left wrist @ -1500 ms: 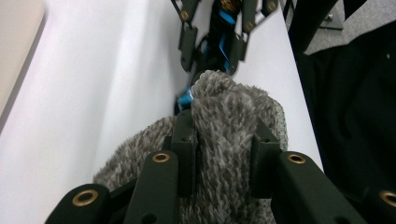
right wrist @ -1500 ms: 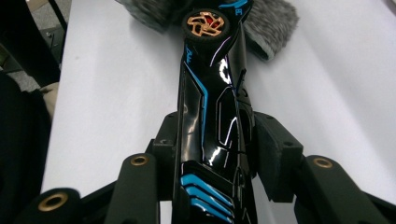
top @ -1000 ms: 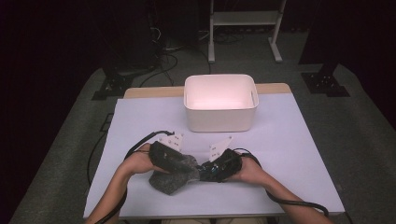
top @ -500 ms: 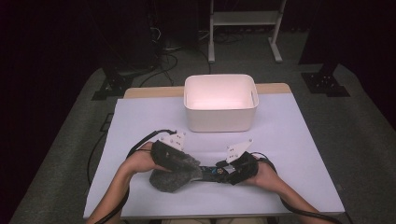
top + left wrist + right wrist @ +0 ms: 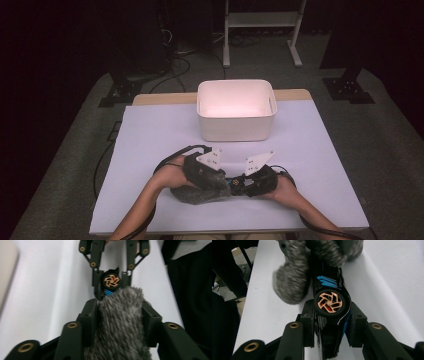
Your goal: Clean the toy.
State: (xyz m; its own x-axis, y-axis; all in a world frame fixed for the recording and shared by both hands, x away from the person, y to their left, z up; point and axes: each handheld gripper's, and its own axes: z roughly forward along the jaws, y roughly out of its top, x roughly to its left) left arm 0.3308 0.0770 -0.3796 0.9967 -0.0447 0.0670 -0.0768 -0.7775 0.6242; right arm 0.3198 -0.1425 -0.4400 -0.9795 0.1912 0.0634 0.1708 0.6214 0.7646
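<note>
1. We see a white bin [image 5: 236, 110] well beyond both grippers on the table [image 5: 150, 140].
2. Our left gripper [image 5: 120, 312], just opening, clamps the grey furry pouch [image 5: 120, 325].
3. Our right gripper [image 5: 332, 322], just closing, clamps the black toy car [image 5: 329, 302], whose nose the pouch hides.

fuzzy grey plush cloth [image 5: 120, 322]; glossy black plastic toy car [image 5: 332, 315], matt white tabletop [image 5: 150, 140].

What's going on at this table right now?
A person at a white-covered table works with a gripper in each hand. The right gripper is clamped on a black toy car with blue stripes and copper-coloured wheels, held on its side. The left gripper has a grey furry cloth between its jaws, which have just been opening; the right's have been closing. Cloth and car meet between the two grippers, near the table's front edge. A white bin stands farther back.
</note>
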